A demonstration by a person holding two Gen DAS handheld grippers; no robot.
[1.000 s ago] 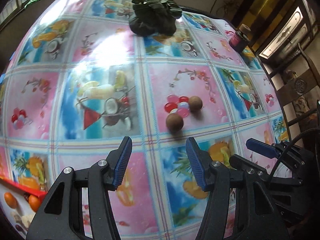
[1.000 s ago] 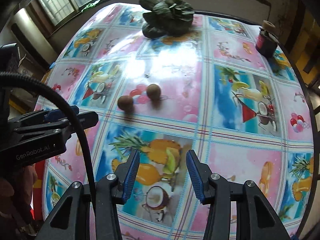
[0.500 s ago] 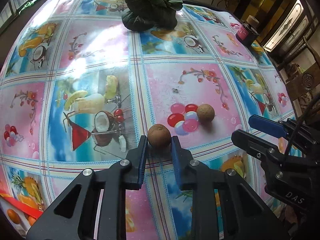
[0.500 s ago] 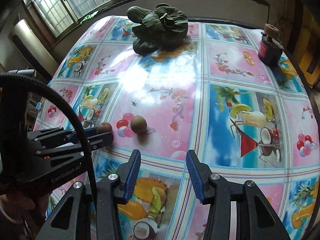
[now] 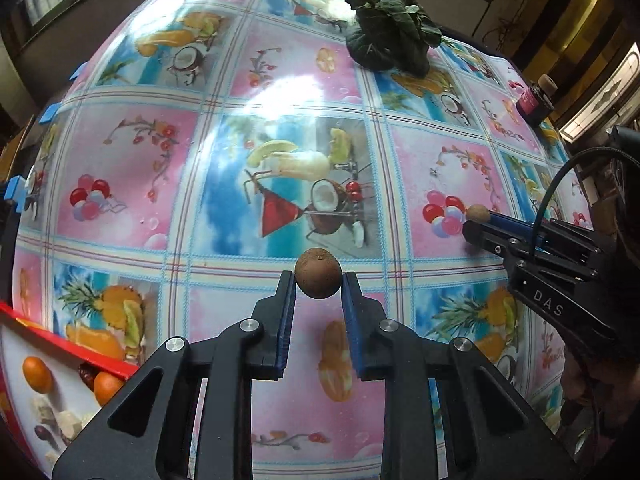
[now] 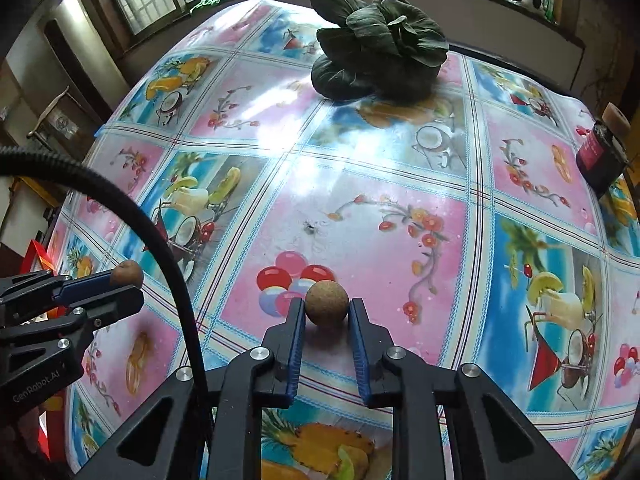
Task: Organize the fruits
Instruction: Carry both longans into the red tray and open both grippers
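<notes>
Left wrist view: a brown round fruit [image 5: 318, 274] sits clamped in the left gripper [image 5: 319, 285] above the table [image 5: 280, 92]; the right gripper [image 6: 326, 312], jaws just closing, pinches a paler fruit [image 6: 327, 303] on the table, near the leafy greens [image 6: 380, 40]

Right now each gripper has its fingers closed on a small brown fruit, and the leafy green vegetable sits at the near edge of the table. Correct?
Not quite. The leafy green vegetable sits at the far edge, as the right wrist view shows. The left gripper and right gripper each do hold a small brown fruit.
</notes>
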